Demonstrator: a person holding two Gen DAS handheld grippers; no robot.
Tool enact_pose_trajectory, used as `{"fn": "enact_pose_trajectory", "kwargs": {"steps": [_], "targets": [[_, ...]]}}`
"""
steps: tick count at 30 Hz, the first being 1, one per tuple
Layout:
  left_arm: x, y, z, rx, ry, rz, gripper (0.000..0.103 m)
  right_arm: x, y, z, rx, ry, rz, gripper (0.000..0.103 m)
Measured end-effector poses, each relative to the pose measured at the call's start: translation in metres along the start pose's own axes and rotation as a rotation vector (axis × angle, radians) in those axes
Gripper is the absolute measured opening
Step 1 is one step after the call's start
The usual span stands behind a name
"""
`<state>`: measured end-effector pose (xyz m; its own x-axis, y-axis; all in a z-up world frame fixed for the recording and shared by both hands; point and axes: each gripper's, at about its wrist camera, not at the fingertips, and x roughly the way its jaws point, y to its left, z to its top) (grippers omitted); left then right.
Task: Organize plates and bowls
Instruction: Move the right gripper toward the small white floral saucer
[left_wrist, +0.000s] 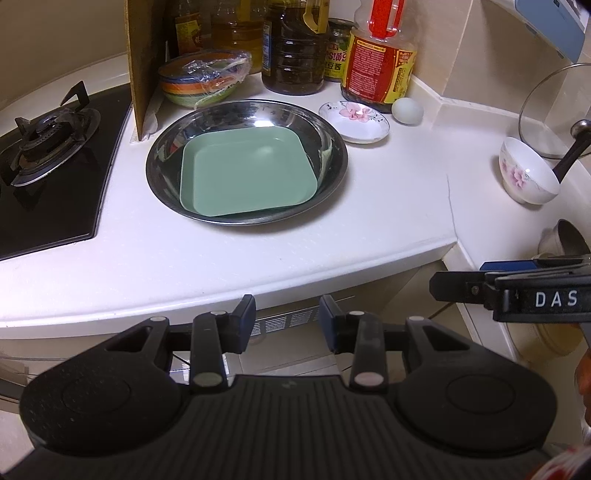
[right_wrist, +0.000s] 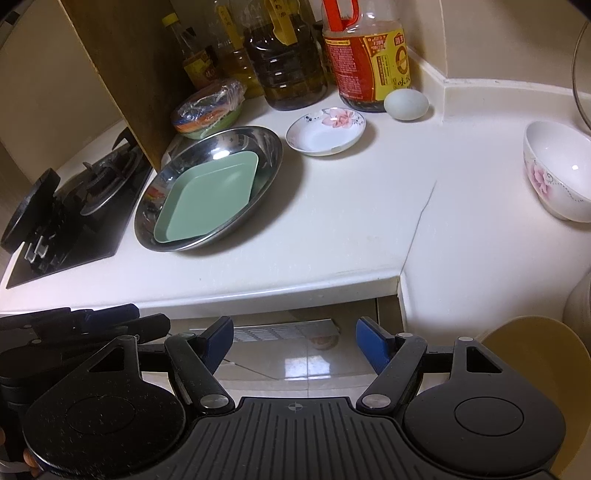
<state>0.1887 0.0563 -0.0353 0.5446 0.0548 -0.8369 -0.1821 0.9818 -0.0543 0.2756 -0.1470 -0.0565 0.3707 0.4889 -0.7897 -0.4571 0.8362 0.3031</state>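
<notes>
A green square plate (left_wrist: 245, 173) lies inside a round steel basin (left_wrist: 166, 181) on the white counter; both also show in the right wrist view, plate (right_wrist: 208, 194) and basin (right_wrist: 266, 147). A small flowered saucer (left_wrist: 354, 122) (right_wrist: 325, 131) sits behind the basin to its right. A white flowered bowl (left_wrist: 526, 173) (right_wrist: 557, 170) stands at the far right. My left gripper (left_wrist: 287, 318) is open and empty, below the counter's front edge. My right gripper (right_wrist: 294, 345) is open and empty, also off the counter's front edge.
A gas burner (left_wrist: 48, 144) is on the left behind a cardboard sheet (left_wrist: 144, 66). Stacked coloured bowls in plastic wrap (left_wrist: 203, 79), oil and sauce bottles (left_wrist: 380, 55) and an egg (left_wrist: 407, 110) line the back. A glass lid (left_wrist: 554, 110) leans at the right. A yellow dish (right_wrist: 543, 369) is near the right gripper.
</notes>
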Motion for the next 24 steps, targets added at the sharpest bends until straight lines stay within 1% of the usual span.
{"fn": "enact_pose_trajectory", "kwargs": {"steps": [16, 24], "targets": [[0.006, -0.004, 0.004, 0.025, 0.006, -0.017, 0.034, 0.002, -0.002, 0.004, 0.009, 0.002, -0.009, 0.073], [0.012, -0.013, 0.016, 0.067, -0.008, -0.047, 0.034, -0.002, -0.009, 0.012, 0.025, -0.029, -0.019, 0.073]]}}
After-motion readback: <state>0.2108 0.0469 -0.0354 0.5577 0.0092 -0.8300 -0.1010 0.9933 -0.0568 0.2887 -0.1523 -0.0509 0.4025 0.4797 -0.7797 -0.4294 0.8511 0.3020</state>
